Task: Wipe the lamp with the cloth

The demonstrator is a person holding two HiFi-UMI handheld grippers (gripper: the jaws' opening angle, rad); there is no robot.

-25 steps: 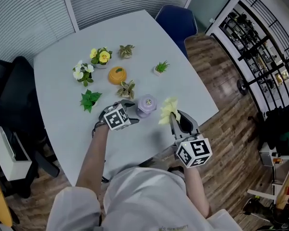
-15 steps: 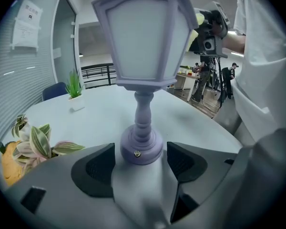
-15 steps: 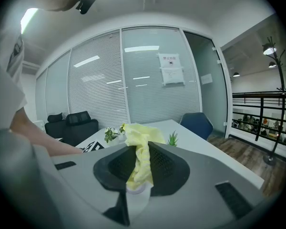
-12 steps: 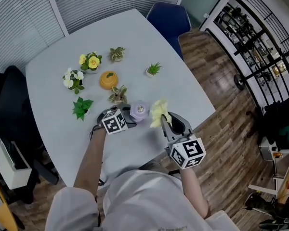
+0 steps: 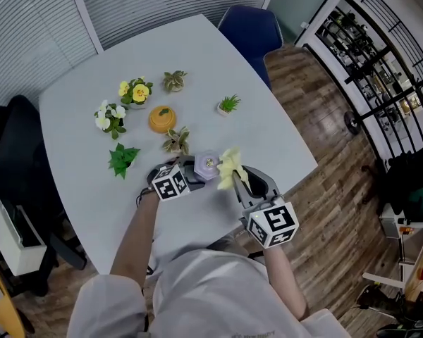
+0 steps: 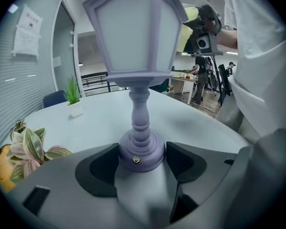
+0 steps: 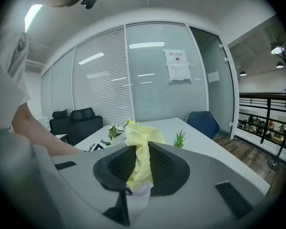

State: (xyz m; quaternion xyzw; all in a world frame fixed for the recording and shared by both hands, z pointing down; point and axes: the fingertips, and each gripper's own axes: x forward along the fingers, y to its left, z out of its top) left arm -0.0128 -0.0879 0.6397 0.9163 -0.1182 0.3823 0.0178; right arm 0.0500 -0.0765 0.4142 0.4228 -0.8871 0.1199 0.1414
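Two grippers meet just below the middle of the head view, one on the lamp and one on the cloth.

The left gripper (image 5: 192, 172) has its jaws pressed against both sides of the round foot of the purple lamp (image 5: 209, 165), which stands upright on the white table (image 5: 268, 129). The right gripper (image 5: 238, 182) has its jaws pinched almost together on the yellow cloth (image 5: 229, 168), and the loose end of the cloth sticks up past them. The cloth is just right of the lamp's shade; whether they touch cannot be made out. Small potted plants (image 5: 132, 90) and an orange pot (image 5: 162, 118) sit toward the upper left.
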